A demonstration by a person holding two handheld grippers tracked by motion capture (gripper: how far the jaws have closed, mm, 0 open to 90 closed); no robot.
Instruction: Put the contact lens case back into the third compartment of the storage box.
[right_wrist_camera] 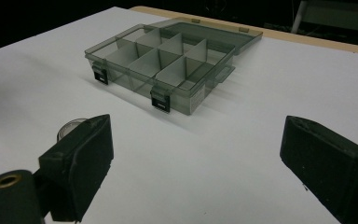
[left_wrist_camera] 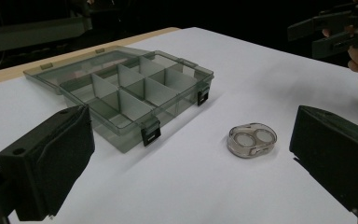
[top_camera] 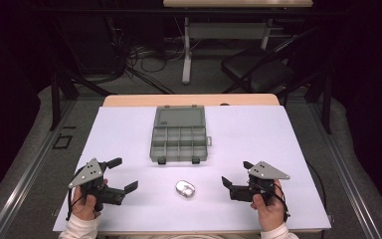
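Grippers both spread wide, gripping nothing. Left gripper (top_camera: 120, 174) hovers at the near left of the white sheet (top_camera: 258, 134); right gripper (top_camera: 236, 173) mirrors it at near right. Small clear oval case (top_camera: 185, 188) lies between them, untouched. Open grey compartment box (top_camera: 179, 141) sits beyond, lid laid back. No legible writing anywhere.

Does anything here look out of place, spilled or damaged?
Nothing stands out. The grey organizer box lies open and square to the table, its compartments empty. The small clear case rests flat on the white sheet, apart from both grippers.
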